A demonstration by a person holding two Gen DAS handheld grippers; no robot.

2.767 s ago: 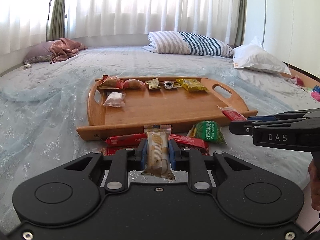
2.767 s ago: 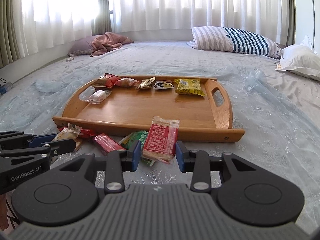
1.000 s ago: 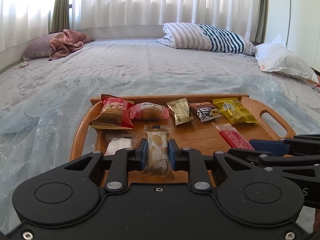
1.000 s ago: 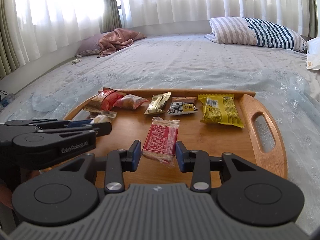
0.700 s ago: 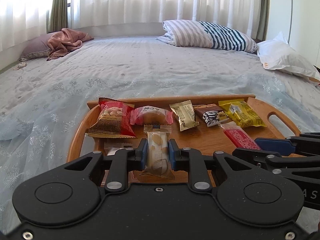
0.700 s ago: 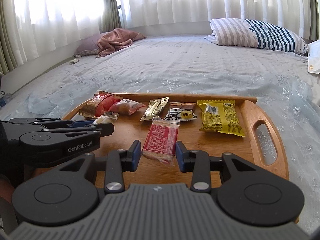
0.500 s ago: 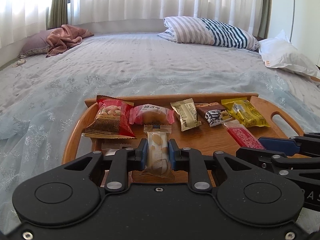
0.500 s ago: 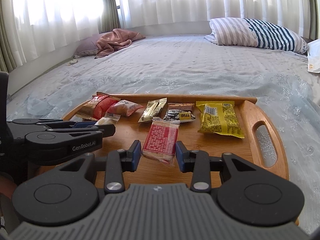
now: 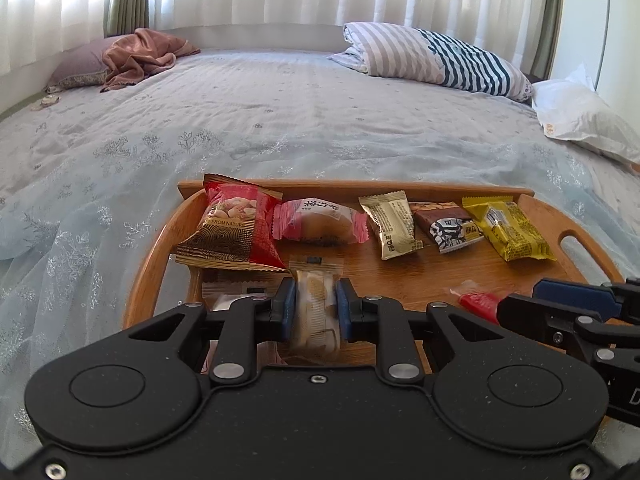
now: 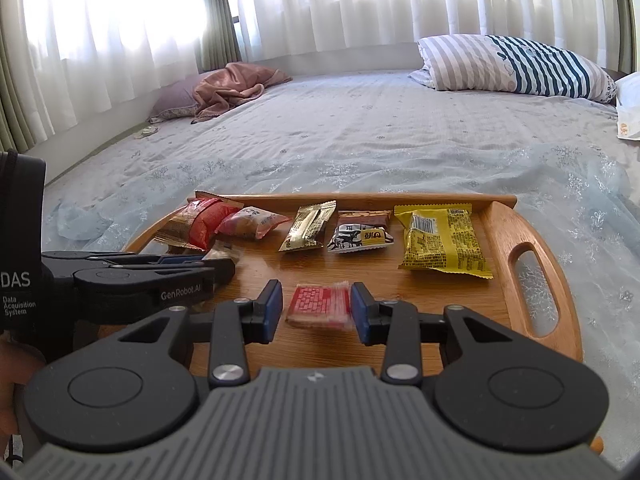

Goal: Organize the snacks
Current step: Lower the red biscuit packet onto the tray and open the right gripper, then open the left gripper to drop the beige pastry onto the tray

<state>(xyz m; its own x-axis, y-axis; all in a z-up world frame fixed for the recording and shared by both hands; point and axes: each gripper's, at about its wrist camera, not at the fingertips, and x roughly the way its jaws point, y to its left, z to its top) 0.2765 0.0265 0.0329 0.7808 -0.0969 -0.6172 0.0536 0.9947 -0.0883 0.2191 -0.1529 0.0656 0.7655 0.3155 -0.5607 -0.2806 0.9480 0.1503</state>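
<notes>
A wooden tray [image 9: 440, 280] lies on the bed, also in the right wrist view [image 10: 496, 280]. Its far row holds a red nut bag [image 9: 230, 228], a pink bun pack [image 9: 320, 222], a gold pack [image 9: 394, 224], a brown pack [image 9: 446, 226] and a yellow pack [image 9: 508, 228]. My left gripper [image 9: 316, 306] is shut on a beige biscuit pack [image 9: 316, 312] over the tray's left part. My right gripper [image 10: 316, 306] is open; the red wafer pack [image 10: 320, 306] lies blurred between its parted fingers, on or just above the tray.
The bed [image 9: 280, 128] has a pale blue lace cover. A striped pillow [image 9: 436, 60] and a white pillow [image 9: 580, 120] lie at the back right. A pink cloth [image 9: 140, 56] lies at the back left. Curtains hang behind.
Both grippers moved from the bed's front onto the tray. In the last half second my right gripper opened and the red wafer pack dropped. The left still holds its pack.
</notes>
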